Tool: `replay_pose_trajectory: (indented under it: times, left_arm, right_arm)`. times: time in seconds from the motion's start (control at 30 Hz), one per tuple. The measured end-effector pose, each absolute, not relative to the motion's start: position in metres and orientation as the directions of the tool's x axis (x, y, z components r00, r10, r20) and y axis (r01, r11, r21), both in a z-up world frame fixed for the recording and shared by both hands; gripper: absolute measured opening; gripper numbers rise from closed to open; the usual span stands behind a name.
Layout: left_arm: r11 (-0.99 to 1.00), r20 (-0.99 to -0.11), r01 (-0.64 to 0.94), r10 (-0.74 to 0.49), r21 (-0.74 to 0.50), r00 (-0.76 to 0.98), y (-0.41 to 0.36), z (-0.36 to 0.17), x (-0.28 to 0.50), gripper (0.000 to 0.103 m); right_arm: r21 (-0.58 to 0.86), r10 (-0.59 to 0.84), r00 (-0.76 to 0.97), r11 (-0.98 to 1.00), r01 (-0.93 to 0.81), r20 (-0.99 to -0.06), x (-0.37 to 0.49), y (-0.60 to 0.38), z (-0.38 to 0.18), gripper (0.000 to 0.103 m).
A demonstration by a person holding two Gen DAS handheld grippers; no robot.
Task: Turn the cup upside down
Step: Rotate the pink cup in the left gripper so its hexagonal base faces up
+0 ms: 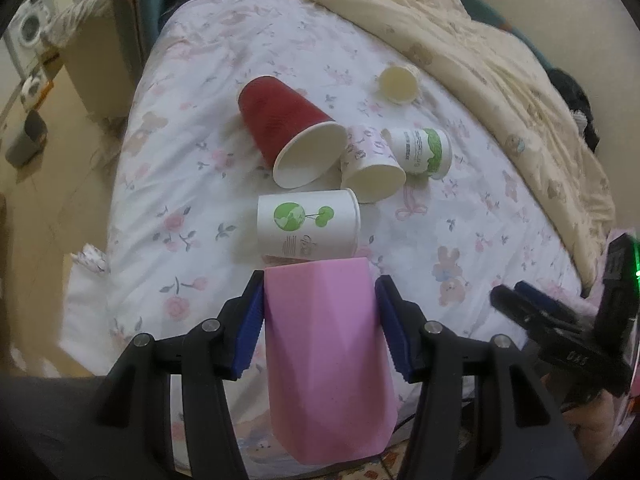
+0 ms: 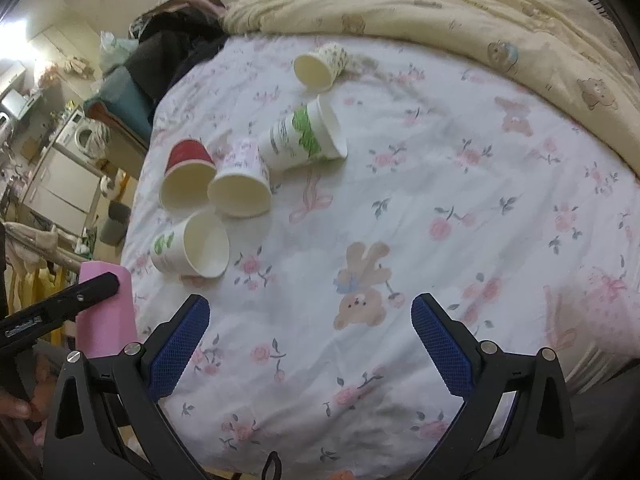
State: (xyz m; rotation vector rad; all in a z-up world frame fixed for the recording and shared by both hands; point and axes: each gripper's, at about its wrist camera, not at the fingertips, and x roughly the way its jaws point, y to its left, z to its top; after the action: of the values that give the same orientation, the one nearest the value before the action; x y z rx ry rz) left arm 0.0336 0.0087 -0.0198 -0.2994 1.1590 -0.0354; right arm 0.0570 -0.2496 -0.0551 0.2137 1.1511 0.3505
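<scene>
My left gripper (image 1: 320, 312) is shut on a pink faceted cup (image 1: 328, 360), held above the near edge of the bed; its flat closed end points away from me. The same pink cup shows at the left edge of the right wrist view (image 2: 106, 312). My right gripper (image 2: 310, 340) is open and empty above the floral sheet. It also shows at the right of the left wrist view (image 1: 532, 300).
Several paper cups lie on their sides on the floral bed sheet (image 1: 200, 184): a red one (image 1: 288, 128), a white one with a green tree (image 1: 308, 226), a pink-patterned one (image 1: 370, 164), a green-banded one (image 1: 420, 150), a small one farther back (image 1: 398, 84). A cream blanket (image 1: 480, 52) lies at the right.
</scene>
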Motion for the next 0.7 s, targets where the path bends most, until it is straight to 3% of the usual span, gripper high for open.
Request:
replay_pose_trajectory:
  times: [0.33,0.7]
  left_arm:
    - [0.930,-0.888,-0.161,-0.248,-0.330,0.388,0.019,-0.034,0.031,0.050]
    - [0.929,-0.885,-0.178,-0.233,-0.326,0.403,0.020,-0.037,0.031,0.050]
  right_arm:
    - [0.381,0.436,0.317,0.898,-0.222,-0.842,0.056,-0.234,-0.057,0.103]
    - [0.447,0.547,0.250,0.818,-0.363,-0.798,0.042,-0.207,-0.049,0.103]
